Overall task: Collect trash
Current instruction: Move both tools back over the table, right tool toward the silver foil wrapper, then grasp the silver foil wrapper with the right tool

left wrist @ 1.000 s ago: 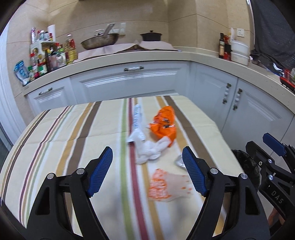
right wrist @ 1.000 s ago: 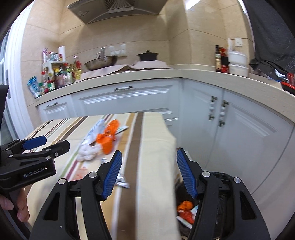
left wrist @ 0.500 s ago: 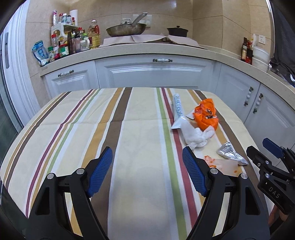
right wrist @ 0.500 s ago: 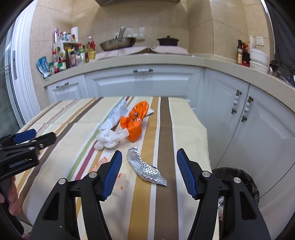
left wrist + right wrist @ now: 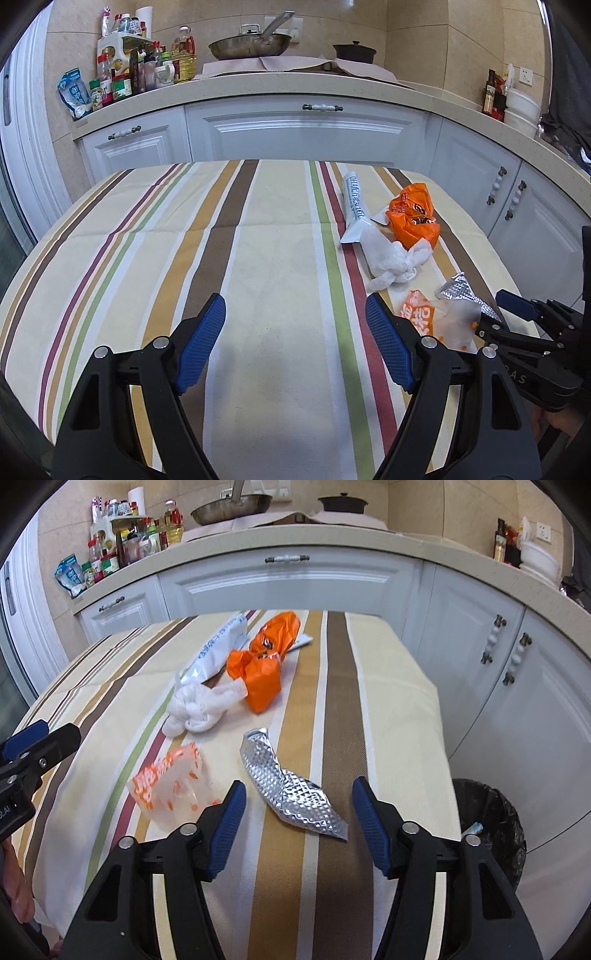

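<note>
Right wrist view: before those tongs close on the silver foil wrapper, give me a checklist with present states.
1. Right tongs open, nothing between the pads; the jaws have just been closing a little: ok.
2. Silver foil wrapper lies flat on the striped tablecloth, lined up between the fingers: ok.
3. Pads touching the wrapper: not yet; whether they are low enough, cannot tell.
4. Clear orange-print bag lies close beside the left finger and might get caught: not ok.
5. Bin with black liner stands beside the table, open: ok.
6. Left tongs open, empty, clear of the wrapper: ok.
</note>
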Demonstrator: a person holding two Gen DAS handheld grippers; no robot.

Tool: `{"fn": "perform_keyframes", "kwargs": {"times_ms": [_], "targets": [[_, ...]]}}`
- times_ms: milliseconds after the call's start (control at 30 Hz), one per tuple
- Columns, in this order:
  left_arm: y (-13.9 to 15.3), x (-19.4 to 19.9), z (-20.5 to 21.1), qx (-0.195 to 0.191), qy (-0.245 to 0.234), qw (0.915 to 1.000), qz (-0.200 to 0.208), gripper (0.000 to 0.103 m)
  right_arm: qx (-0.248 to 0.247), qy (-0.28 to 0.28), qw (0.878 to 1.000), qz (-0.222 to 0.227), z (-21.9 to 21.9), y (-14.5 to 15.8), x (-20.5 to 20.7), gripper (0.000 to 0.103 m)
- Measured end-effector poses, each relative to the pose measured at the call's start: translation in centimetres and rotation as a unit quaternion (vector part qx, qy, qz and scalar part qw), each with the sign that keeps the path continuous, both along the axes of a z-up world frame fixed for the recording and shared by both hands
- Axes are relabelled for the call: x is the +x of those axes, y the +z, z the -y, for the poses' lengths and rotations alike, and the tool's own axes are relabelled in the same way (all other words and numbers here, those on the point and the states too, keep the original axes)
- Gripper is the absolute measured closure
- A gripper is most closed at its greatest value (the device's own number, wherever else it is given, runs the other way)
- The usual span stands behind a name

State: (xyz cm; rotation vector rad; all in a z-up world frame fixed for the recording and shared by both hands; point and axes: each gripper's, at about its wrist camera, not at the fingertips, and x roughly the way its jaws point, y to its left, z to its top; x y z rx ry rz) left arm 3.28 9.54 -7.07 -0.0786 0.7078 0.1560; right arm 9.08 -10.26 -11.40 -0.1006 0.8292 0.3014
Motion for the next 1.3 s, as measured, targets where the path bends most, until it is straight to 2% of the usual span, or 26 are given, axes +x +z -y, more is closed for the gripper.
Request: {"fn": "perform_keyframes", "kwargs": {"times_ms": [233, 333, 400, 567, 933, 1000, 1300], "targets": [[-0.4, 0.0, 0.3, 0.0, -0.004, 1.0, -0.006, 0.027, -0.006, 0.011, 1.0, -0.014, -0.2, -0.5, 0.2, 0.059], [-0.6, 0.0, 0.5, -0.001, -0.005, 1.0, -0.007, 0.027, -0.006, 0.017, 1.0, -0.014, -0.3, -0.4, 0.1, 0.069], [-0.6, 0.0, 0.7, 0.0, -0.007, 0.9999, -0.008, 0.027, -0.004, 0.024, 1.0, -0.014, -0.4, -0.4, 0.0, 0.079], [-0.7, 0.0, 1.1, 0.002, -0.012, 0.9999, -0.009, 0.027, -0.002, 0.026, 1.0, -0.005, -0.3, -0.4, -0.4, 0.079], [-0.4, -0.3, 3.6, 0.003, -0.04, 0.9992, -0.004, 0.027, 0.015, -0.005, 0.999, 0.049, 2.5, 1.7, -2.3, 0.08], [-0.4, -0.4, 4.1, 0.001, -0.046, 0.9989, -0.005, 0.022, 0.018, -0.014, 0.998, 0.062, 3.3, 2.2, -2.7, 0.08], [-0.6, 0.2, 7.2, 0.0, -0.076, 0.9971, 0.0, 0.021, 0.034, -0.035, 0.995, 0.083, 5.4, 2.5, -3.7, 0.08]]}}
